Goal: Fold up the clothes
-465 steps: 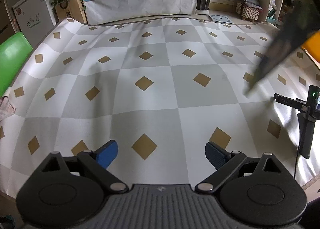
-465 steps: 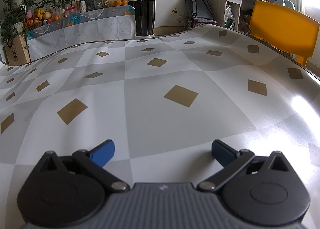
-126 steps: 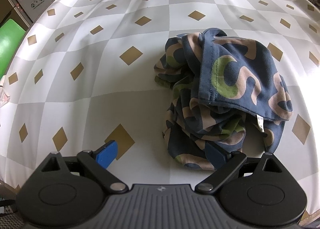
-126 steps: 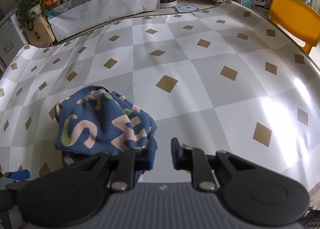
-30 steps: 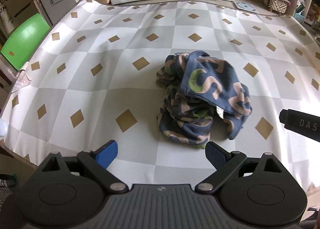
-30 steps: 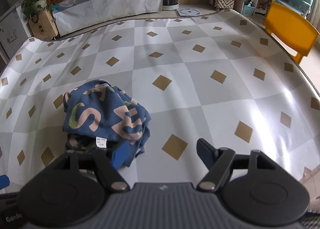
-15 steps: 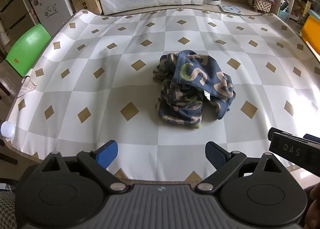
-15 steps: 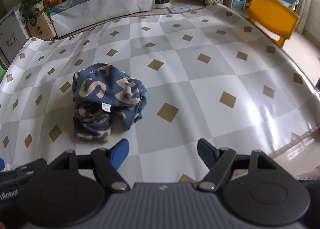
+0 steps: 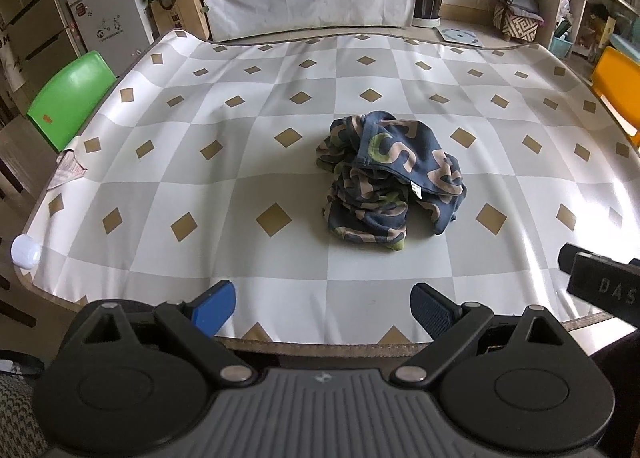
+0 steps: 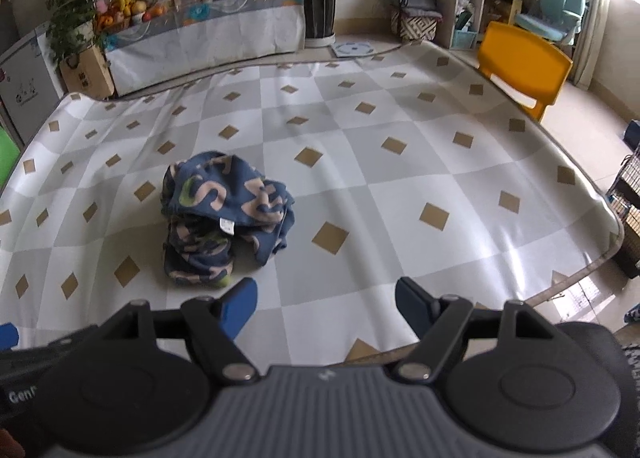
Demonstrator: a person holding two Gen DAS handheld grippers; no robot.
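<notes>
A dark blue garment [image 9: 390, 182] with pink and green letter shapes lies crumpled in a heap on the checked tablecloth [image 9: 240, 186], a white label showing on its folded edge. In the right wrist view the same garment [image 10: 224, 218] sits left of centre. My left gripper [image 9: 322, 304] hovers over the table's near edge, open and empty, well short of the heap. My right gripper [image 10: 326, 302] is open too, with nothing between its fingers, to the right of the heap. Part of the right gripper's body [image 9: 600, 286] shows at the left view's right edge.
A green chair [image 9: 70, 98] stands at the table's left side and an orange chair [image 10: 524, 66] at its right. A folded paper [image 9: 68, 172] lies on the left edge. Beyond the far edge are a covered sideboard [image 9: 308, 6] with fruit and a potted plant [image 10: 318, 6].
Both grippers have drawn back and up from the garment, so the heap looks smaller and the table's near edge has come into view. The garment has not moved.
</notes>
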